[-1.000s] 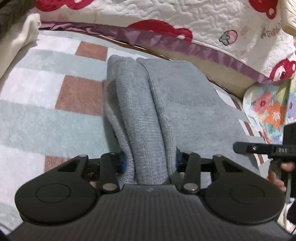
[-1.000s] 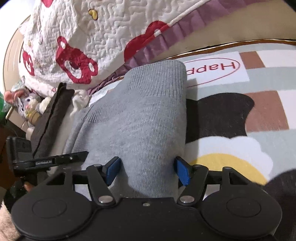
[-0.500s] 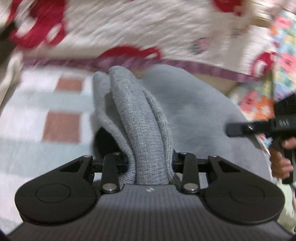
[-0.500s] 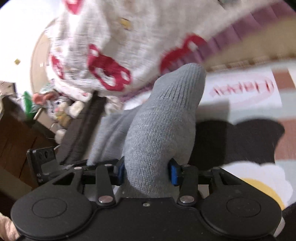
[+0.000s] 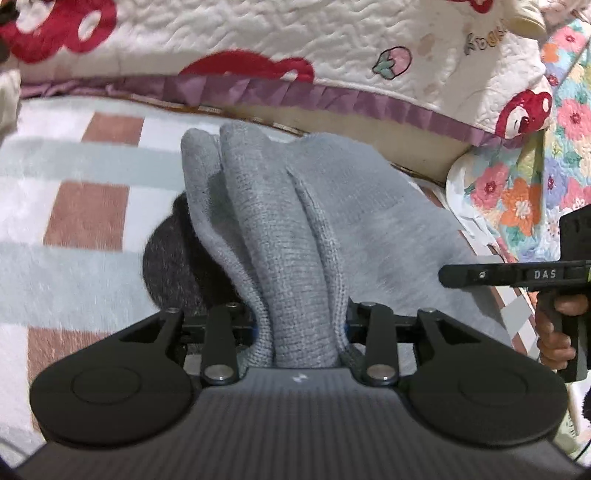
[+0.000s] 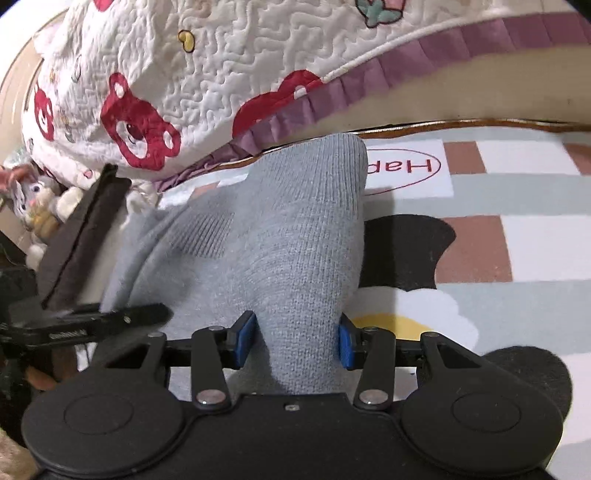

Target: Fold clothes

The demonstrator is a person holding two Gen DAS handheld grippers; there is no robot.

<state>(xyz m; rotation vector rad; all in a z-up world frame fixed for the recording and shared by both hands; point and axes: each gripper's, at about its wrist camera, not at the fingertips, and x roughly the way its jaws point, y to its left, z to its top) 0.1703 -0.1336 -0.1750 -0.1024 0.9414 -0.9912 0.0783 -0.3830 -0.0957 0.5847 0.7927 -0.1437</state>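
Both wrist cams close, angled down – share grey sweater [image 5: 295,229] [image 6: 280,251], rug [image 5: 74,236] [image 6: 517,206].

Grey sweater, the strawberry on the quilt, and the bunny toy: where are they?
Grey sweater [image 5: 295,229]: left wrist view, on its bunched knit folds.
Strawberry [image 5: 392,62]: left wrist view, on the pink fruit.
Bunny toy [image 6: 35,197]: right wrist view, on its head.

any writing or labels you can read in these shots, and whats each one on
"DAS": white letters on the right gripper's black bar, left wrist view.
"Hap": red letters, upside down and mirrored, in a red oval on the rug; the grey sweater hides the rest.
Brown letters on the quilt: cut off at the fold, unreadable.
White print on the left gripper's bar: too blurred to read.
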